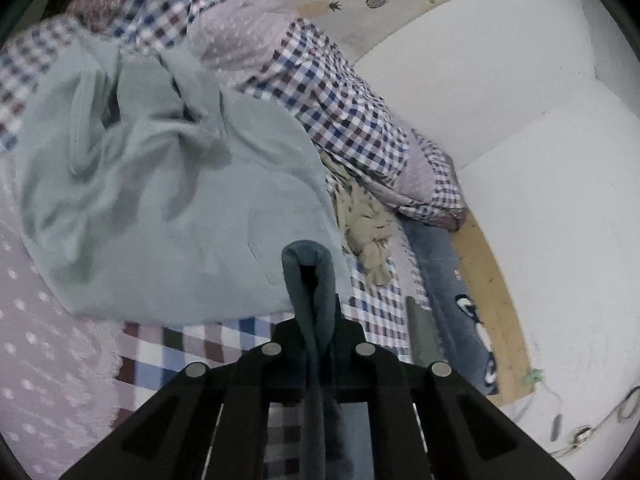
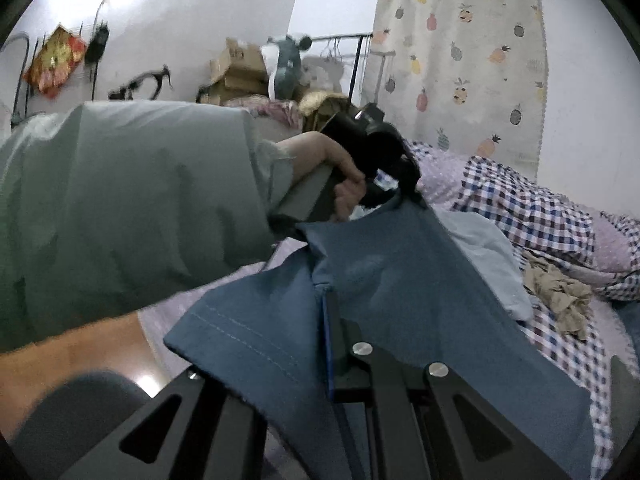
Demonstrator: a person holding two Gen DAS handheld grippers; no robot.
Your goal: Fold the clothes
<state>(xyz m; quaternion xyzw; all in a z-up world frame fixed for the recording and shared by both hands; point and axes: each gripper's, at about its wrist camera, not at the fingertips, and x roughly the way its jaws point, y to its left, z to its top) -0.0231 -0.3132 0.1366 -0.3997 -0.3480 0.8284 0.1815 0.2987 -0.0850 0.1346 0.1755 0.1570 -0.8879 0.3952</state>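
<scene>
A blue garment (image 2: 400, 280) hangs stretched between both grippers above the bed. My right gripper (image 2: 330, 304) is shut on one edge of it, and the cloth drapes over the fingers and hides them. A hand holds my left gripper (image 2: 402, 196) farther off, shut on another corner. In the left wrist view a dark blue fold (image 1: 308, 256) of the garment wraps over the shut left gripper (image 1: 308, 280). Beneath it a pale grey-green garment (image 1: 160, 200) lies crumpled on the bed.
Checked and pink dotted bedding (image 1: 344, 112) covers the bed. A beige crumpled garment (image 1: 364, 224) and jeans (image 1: 440, 264) lie by the white wall (image 1: 540, 160). A person's grey-green sleeve (image 2: 120, 200) fills the left of the right wrist view. Boxes (image 2: 236, 68) and a clothes rack (image 2: 344, 40) stand behind.
</scene>
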